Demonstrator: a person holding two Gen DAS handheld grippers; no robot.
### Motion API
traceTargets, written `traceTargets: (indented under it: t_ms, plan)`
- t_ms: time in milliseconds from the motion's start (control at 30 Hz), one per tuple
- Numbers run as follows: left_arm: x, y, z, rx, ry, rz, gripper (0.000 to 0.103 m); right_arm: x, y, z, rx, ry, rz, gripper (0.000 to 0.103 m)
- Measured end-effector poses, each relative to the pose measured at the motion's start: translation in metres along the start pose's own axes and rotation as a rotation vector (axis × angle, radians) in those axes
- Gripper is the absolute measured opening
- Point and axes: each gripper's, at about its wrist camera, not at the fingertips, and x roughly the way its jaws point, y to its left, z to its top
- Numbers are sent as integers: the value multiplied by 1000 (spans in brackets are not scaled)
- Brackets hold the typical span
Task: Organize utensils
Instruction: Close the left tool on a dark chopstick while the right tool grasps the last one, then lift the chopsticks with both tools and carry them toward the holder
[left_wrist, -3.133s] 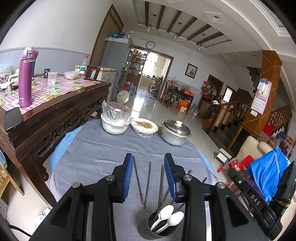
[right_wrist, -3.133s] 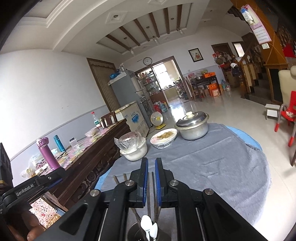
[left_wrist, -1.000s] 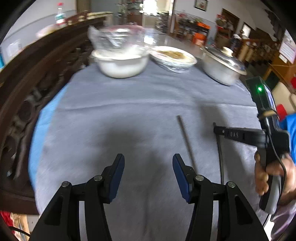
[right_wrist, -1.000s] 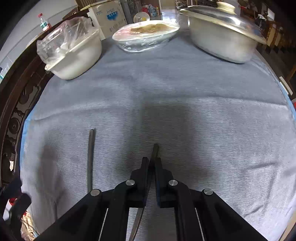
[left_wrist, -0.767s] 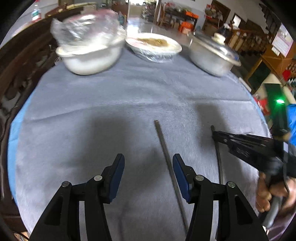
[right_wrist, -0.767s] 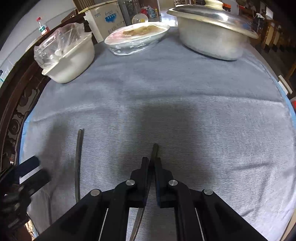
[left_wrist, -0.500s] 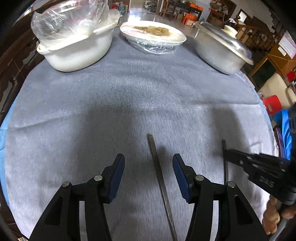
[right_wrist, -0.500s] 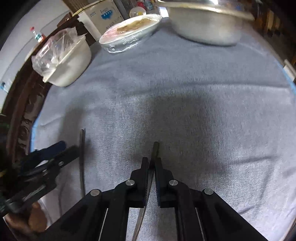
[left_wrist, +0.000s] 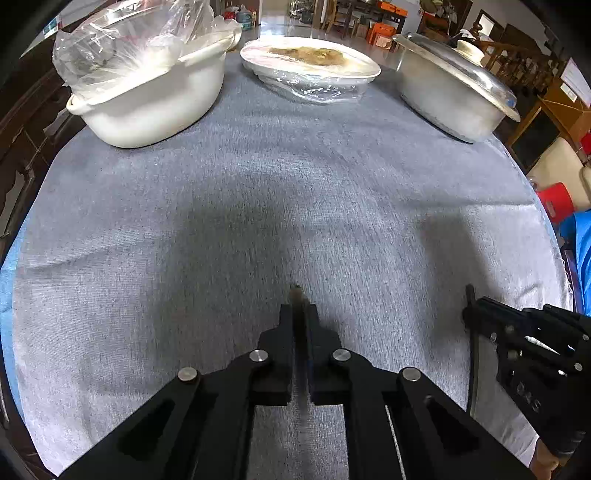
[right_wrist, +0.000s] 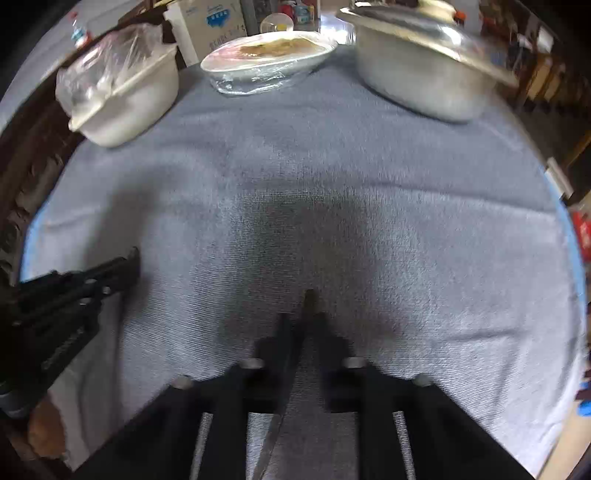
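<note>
Both pairs of jaws were clamped: your left gripper (left_wrist: 300, 314) pinched one chopstick (left_wrist: 296, 295), your right gripper (right_wrist: 303, 321) another chopstick (right_wrist: 309, 300), low over the grey cloth (left_wrist: 258, 206). Each thin stick could have pivoted or slipped if you swung quickly.

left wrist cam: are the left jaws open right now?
No, the left gripper has its jaws closed on a dark chopstick, whose tip sticks out just ahead of them over the grey tablecloth.
</note>
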Motion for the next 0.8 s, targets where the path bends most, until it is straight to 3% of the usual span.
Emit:
traceTargets:
  t_ms: [167,367,533,800]
  plan:
    - [-17,14,-19,-21,-27,-4,5,-9,-14,-8,46,-42,69,7]
    - [-63,26,-46,-51,-123,5,5,-58,-39,-35,108,-215,138,6]
    - [-119,35,-75,-82,-240,4,5,-105,-52,-59,149,-361,142,6]
    - [-202,29,-137,-132,-474,34,5,-196,-44,-129,161,-654,80,6]
